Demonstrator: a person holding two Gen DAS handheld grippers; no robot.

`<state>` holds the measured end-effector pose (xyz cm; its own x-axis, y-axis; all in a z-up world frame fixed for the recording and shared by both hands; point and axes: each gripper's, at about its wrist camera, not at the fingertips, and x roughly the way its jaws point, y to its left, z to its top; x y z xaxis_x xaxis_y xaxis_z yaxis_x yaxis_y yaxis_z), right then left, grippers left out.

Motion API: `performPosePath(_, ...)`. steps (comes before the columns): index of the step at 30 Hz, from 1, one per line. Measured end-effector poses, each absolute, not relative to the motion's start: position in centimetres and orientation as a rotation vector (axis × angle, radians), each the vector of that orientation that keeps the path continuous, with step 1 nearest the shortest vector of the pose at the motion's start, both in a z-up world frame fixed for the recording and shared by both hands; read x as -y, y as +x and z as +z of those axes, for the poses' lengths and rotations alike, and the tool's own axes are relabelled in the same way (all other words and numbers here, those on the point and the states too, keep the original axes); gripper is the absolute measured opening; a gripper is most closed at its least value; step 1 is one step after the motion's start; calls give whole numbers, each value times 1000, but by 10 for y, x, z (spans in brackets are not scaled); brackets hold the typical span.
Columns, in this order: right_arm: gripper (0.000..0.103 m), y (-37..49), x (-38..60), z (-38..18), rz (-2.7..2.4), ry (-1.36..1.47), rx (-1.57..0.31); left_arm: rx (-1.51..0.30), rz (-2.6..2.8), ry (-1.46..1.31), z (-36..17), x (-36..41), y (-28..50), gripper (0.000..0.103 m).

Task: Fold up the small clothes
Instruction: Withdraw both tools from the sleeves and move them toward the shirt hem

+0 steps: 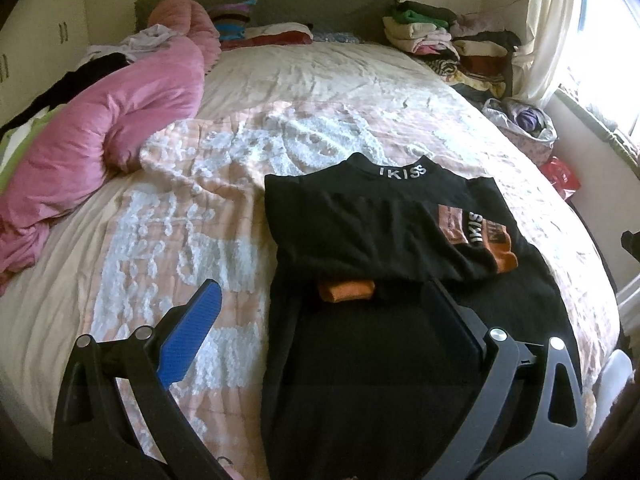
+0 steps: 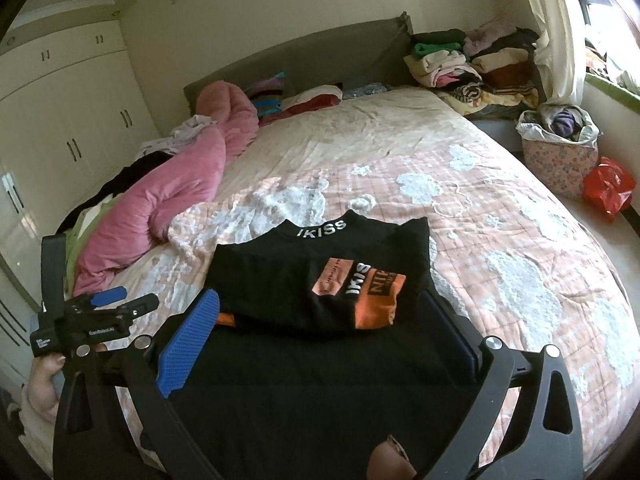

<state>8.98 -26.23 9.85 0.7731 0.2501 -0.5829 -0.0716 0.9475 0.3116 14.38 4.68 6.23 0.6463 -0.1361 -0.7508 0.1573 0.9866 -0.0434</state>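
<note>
A black shirt (image 1: 360,220) (image 2: 280,280) lies flat on the bed, its "IKISS" collar pointing to the headboard. Its upper part is folded, showing an orange print (image 1: 480,236) (image 2: 368,292), and an orange cuff (image 1: 346,290) peeks out below the fold. My left gripper (image 1: 320,292) hovers open over the shirt's lower left part, with one blue pad (image 1: 192,332) above the bedspread. My right gripper (image 2: 320,300) is open above the shirt's lower half, holding nothing. In the right wrist view a hand holds the left gripper (image 2: 128,300) at the left.
A pink duvet (image 1: 120,120) (image 2: 180,184) is bunched along the bed's left side. Piles of folded clothes (image 1: 440,36) (image 2: 472,64) sit at the far right corner. A floral basket (image 2: 560,152) and a red bag (image 2: 608,188) stand on the floor at the right. Wardrobes (image 2: 60,120) line the left wall.
</note>
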Motion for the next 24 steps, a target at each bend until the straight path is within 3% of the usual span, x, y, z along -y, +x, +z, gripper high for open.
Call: performPosePath(24, 99, 34, 292, 78, 126, 288, -680, -860, -120, 40, 52, -65, 99, 94)
